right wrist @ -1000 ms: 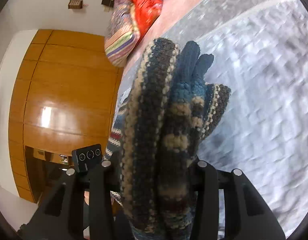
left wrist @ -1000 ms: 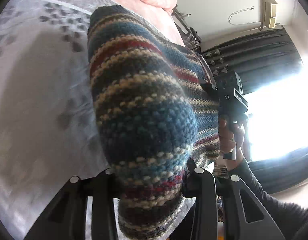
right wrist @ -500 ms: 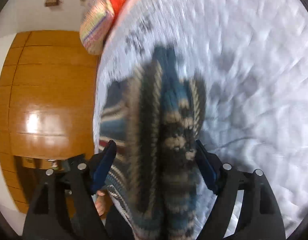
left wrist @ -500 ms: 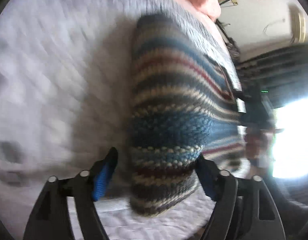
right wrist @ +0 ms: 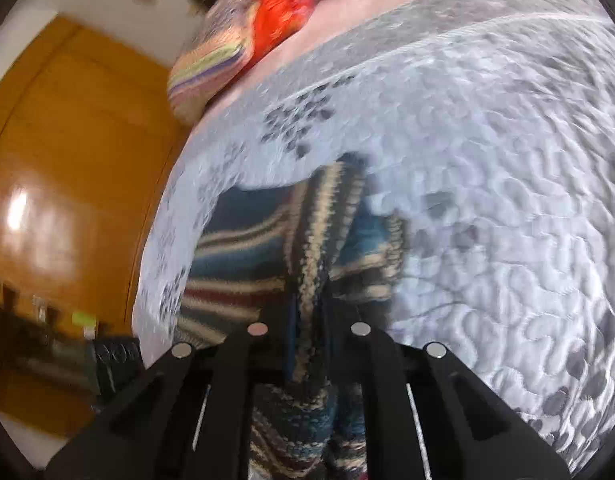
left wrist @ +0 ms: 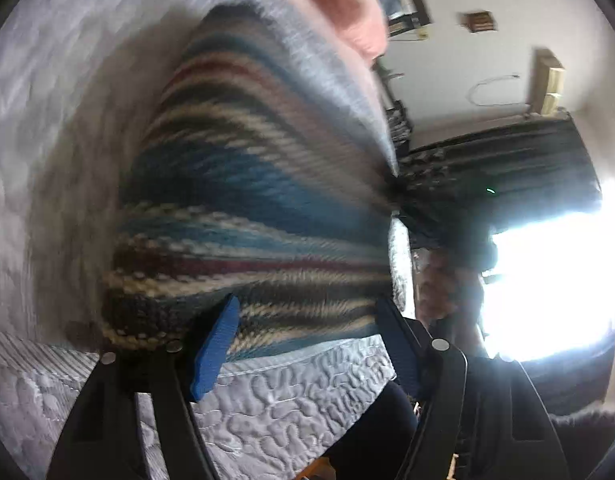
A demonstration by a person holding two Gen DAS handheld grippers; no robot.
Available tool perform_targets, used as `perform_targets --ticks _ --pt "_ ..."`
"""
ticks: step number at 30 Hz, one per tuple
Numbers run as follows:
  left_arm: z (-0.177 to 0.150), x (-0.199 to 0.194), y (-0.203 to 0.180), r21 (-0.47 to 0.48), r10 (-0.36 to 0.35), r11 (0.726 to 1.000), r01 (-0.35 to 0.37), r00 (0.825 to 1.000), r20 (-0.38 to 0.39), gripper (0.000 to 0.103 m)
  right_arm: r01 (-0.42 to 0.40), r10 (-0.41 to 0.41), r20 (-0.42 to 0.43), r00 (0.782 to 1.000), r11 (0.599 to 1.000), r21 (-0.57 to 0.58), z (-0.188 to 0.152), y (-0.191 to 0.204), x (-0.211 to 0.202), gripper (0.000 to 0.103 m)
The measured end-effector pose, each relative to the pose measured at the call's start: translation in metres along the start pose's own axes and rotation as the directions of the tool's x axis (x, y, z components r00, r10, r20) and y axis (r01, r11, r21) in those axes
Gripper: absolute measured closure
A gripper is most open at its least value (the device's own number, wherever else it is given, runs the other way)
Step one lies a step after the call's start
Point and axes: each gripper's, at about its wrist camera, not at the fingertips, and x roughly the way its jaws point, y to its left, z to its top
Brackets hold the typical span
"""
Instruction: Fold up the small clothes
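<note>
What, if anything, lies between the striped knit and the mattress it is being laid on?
Nothing visible. The knit lies directly on the quilted mattress. The pile of clothes sits far off at the head end.

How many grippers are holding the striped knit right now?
1: the right gripper is shut on the striped knit; the left gripper is open beside its near edge.

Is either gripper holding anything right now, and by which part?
Right gripper pinches a bunched fold at the striped knit's edge. Left gripper is open, holding nothing.
</note>
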Motion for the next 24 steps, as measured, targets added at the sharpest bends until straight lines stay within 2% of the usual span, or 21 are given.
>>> perform_targets --ticks 2,3,5,6,7,10,11,13,15,16,17,18,20,22,23,24 --pt "0.001 0.001 0.017 -0.041 -0.021 0.999 0.020 1.000 -0.007 0.040 0.024 -0.021 -0.065 0.998 0.998 0.052 -0.003 -0.021 0.022 0.094" --pt "0.003 -0.002 0.019 -0.054 -0.031 0.998 0.030 0.999 -0.017 0.040 0.034 -0.031 -0.071 0.997 0.999 0.041 -0.005 -0.022 0.026 0.094" --pt "0.006 -0.011 0.014 -0.051 -0.041 0.998 0.039 0.998 -0.040 0.040 0.027 -0.025 -0.061 0.998 0.999 0.031 -0.001 -0.020 0.019 0.090" --pt "0.008 -0.020 0.010 -0.049 -0.066 0.997 0.064 0.997 -0.045 0.040 0.016 -0.015 -0.054 0.998 0.999 0.032 0.000 -0.018 0.015 0.085" --pt "0.012 -0.028 0.000 -0.030 -0.119 0.993 0.118 0.992 -0.041 0.040 0.010 -0.008 -0.042 0.999 1.000 0.029 0.002 -0.016 0.008 0.084" --pt "0.034 -0.050 -0.021 0.042 -0.160 0.986 0.159 0.987 0.023 0.039 0.036 -0.034 0.034 0.999 0.997 -0.061 0.014 0.007 -0.016 0.084" --pt "0.045 -0.055 -0.025 0.055 -0.166 0.985 0.163 0.985 0.045 0.039 0.033 -0.030 0.034 0.999 0.996 -0.078 0.017 0.013 -0.016 0.084" --pt "0.072 -0.057 -0.025 0.072 -0.148 0.987 0.142 0.986 0.072 0.038 0.010 -0.013 -0.024 1.000 0.994 -0.110 0.022 0.025 -0.001 0.084" --pt "0.091 -0.043 -0.020 0.071 -0.106 0.992 0.101 0.993 0.061 0.039 0.029 -0.042 -0.092 0.995 0.990 -0.140 0.025 0.026 0.026 0.084" --pt "0.102 -0.028 -0.013 0.071 -0.029 0.997 0.027 0.999 0.034 0.039 0.074 -0.092 -0.112 0.989 0.984 -0.160 0.024 0.021 0.036 0.092" --pt "0.106 -0.018 -0.009 0.064 -0.001 0.998 0.000 1.000 0.017 0.041 0.099 -0.121 -0.122 0.985 0.980 -0.172 0.025 0.015 0.043 0.097" --pt "0.110 -0.004 0.000 0.050 0.018 0.999 -0.017 1.000 -0.014 0.045 0.093 -0.115 -0.129 0.985 0.982 -0.165 0.025 0.005 0.049 0.097" --pt "0.112 0.004 0.001 0.063 0.048 0.997 -0.046 0.998 -0.031 0.049 0.065 -0.083 -0.138 0.987 0.989 -0.132 0.026 -0.005 0.047 0.098" --pt "0.113 -0.004 -0.010 0.079 0.068 0.995 -0.065 0.997 -0.035 0.049 0.078 -0.099 -0.130 0.987 0.984 -0.163 0.025 0.003 0.036 0.098" --pt "0.110 -0.012 -0.017 0.098 0.070 0.993 -0.067 0.997 -0.024 0.049 0.075 -0.098 -0.122 0.988 0.981 -0.179 0.021 0.010 0.029 0.094" --pt "0.106 -0.023 -0.026 0.135 0.049 0.990 -0.048 0.999 -0.010 0.049 0.065 -0.089 -0.114 0.989 0.977 -0.205 0.016 0.019 0.020 0.094"
